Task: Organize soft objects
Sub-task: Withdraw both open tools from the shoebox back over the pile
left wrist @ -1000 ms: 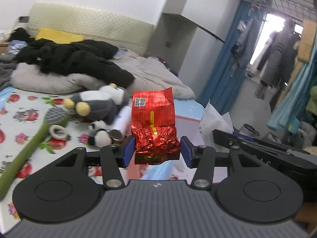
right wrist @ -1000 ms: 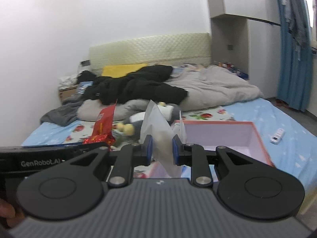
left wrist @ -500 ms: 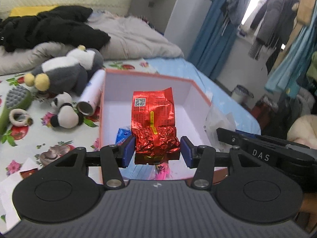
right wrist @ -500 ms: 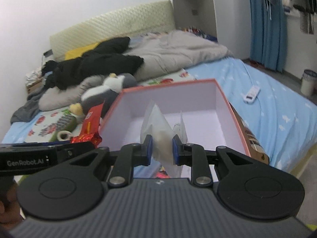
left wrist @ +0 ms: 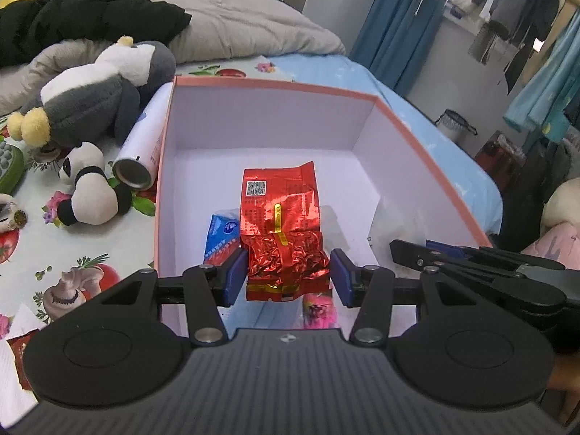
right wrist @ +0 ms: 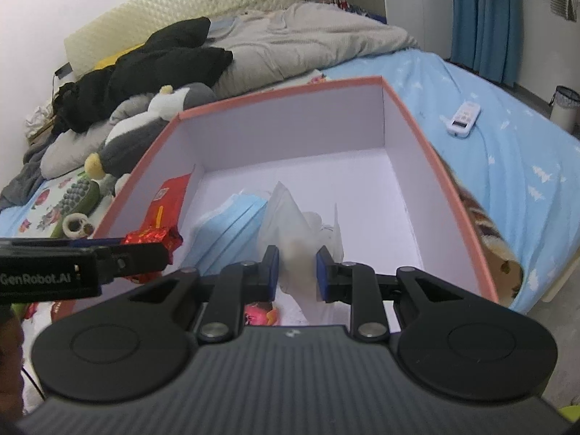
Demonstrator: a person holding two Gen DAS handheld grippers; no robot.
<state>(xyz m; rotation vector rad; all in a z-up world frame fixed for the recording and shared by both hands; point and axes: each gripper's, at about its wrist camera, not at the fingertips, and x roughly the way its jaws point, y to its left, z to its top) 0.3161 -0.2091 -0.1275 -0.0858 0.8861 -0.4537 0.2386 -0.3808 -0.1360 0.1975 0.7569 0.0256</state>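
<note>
My left gripper (left wrist: 288, 272) is shut on a red foil packet (left wrist: 281, 217) and holds it over the open pink box (left wrist: 275, 85). My right gripper (right wrist: 297, 272) is shut on a clear plastic bag (right wrist: 290, 224) above the same box (right wrist: 282, 92). Inside the box lie blue face masks (right wrist: 224, 221), a blue tissue pack (left wrist: 221, 233) and a pink item (left wrist: 319, 310). The red packet and left gripper also show at the left of the right wrist view (right wrist: 163, 214).
A grey penguin plush (left wrist: 94, 98), a small panda plush (left wrist: 90, 192) and a white can (left wrist: 143, 154) lie left of the box on the flowered sheet. A remote (right wrist: 464, 117) lies on the blue sheet at the right. Black clothes (right wrist: 152, 69) and a grey duvet (right wrist: 308, 40) lie behind.
Both grippers have tilted down and moved forward over the box, each still gripping its load. The box interior and its contents have come into view.
</note>
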